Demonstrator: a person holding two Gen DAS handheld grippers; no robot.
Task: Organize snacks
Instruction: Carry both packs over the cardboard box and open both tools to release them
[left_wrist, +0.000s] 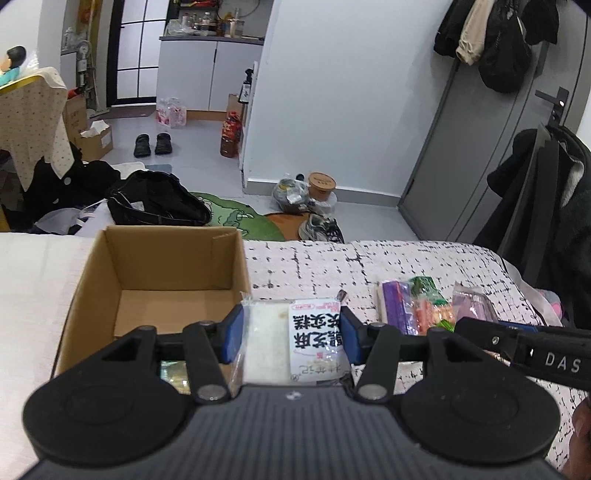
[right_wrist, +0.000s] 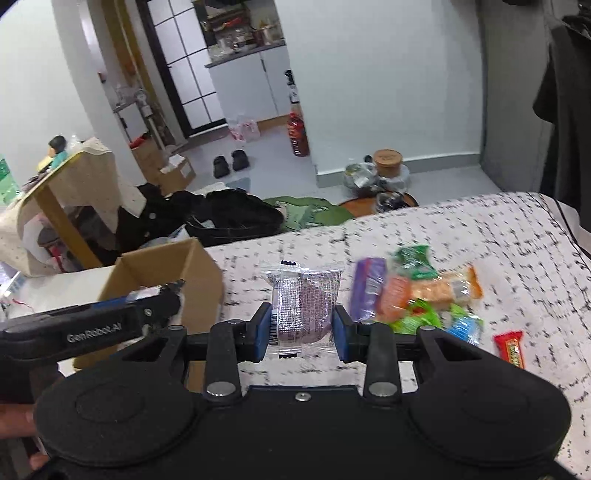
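Both tools are loaded, yet by the look of it little has been put away. The left tongs (left_wrist: 291, 338) are clamped on a clear-wrapped white rice cake with a white label printed in bold black characters (left_wrist: 295, 339), its blue pads pressing both sides of the packet, which hangs just beside the near right corner of the open brown cardboard box (left_wrist: 92, 280) standing on the bed with the white, black-flecked cover (left_wrist: 332, 266). The part of the box floor that shows in the left wrist view is bare cardboard; a greenish patch low behind the left linkage may be something already inside, but I cannot tell. The right tongs (right_wrist: 298, 328) grip a clear-wrapped purple round pastry (right_wrist: 304, 308), held above the bed cover between the box and the remaining snacks. Those lie in a loose heap of bright packets (right_wrist: 417, 291) on the bed cover to the right, purple, orange, green and blue wrappers touching one another, with a small red candy bar (right_wrist: 510, 348) lying apart at the near right. I judge the task to be at an early stage: the two held packets are not yet in the box, and the whole heap plus the red bar is left to move.
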